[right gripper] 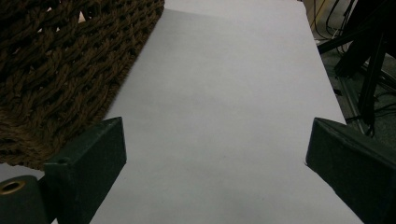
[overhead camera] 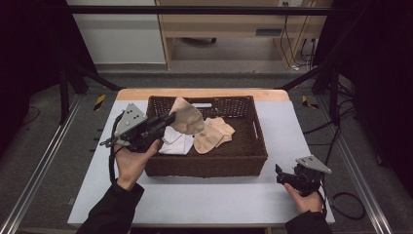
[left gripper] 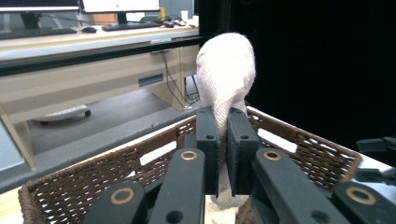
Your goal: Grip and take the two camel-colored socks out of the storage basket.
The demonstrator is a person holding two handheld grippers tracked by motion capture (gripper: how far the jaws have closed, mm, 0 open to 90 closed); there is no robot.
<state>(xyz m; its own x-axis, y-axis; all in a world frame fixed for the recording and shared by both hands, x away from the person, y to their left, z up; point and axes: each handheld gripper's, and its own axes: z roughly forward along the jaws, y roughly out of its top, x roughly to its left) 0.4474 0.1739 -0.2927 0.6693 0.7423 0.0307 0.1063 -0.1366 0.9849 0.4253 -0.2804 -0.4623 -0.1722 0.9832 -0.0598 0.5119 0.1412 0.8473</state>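
A brown wicker basket stands in the middle of the white table. My left gripper hangs over its left side, shut on a beige sock lifted above the basket. In the left gripper view the sock rises between the two closed jaws, with the basket rim below. More beige socks and a white cloth lie inside the basket. My right gripper rests on the table by the basket's near right corner, open. Its jaws stand wide apart over bare table, beside the basket wall.
Metal frame rails run along both sides of the table. A wooden desk stands beyond the far edge, with cables on the floor. Dark curtains hang at left and right.
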